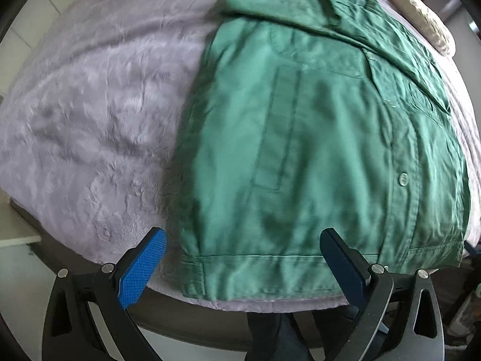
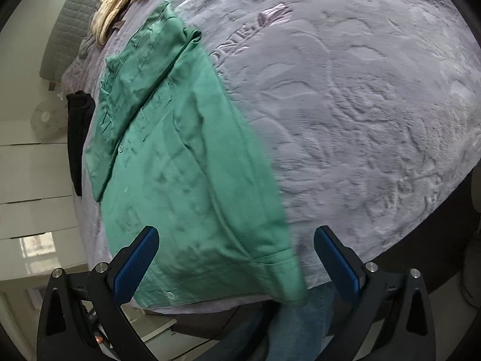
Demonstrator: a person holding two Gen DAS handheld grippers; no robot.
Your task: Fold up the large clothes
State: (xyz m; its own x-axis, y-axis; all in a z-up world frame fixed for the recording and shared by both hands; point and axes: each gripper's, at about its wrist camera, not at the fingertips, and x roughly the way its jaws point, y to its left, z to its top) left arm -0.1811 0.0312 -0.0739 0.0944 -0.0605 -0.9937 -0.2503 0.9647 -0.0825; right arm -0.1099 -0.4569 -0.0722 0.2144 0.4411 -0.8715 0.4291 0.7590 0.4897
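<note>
A green button-up shirt [image 1: 315,138] lies folded lengthwise on a lilac plush blanket [image 1: 90,114], its hem toward me at the bed's near edge. My left gripper [image 1: 243,240] is open and empty, hovering over the hem. In the right wrist view the same shirt [image 2: 186,162] lies left of centre on the blanket [image 2: 360,120]. My right gripper [image 2: 236,237] is open and empty, above the shirt's near right corner by the cuff or hem [image 2: 288,276].
A cream bundle of fabric [image 2: 117,9] lies at the bed's far end by a grey quilted headboard [image 2: 69,24]. A black garment [image 2: 78,132] hangs off the bed's left side. The blanket has embossed lettering [image 2: 240,39]. The bed's dark front edge [image 1: 180,316] is just below the grippers.
</note>
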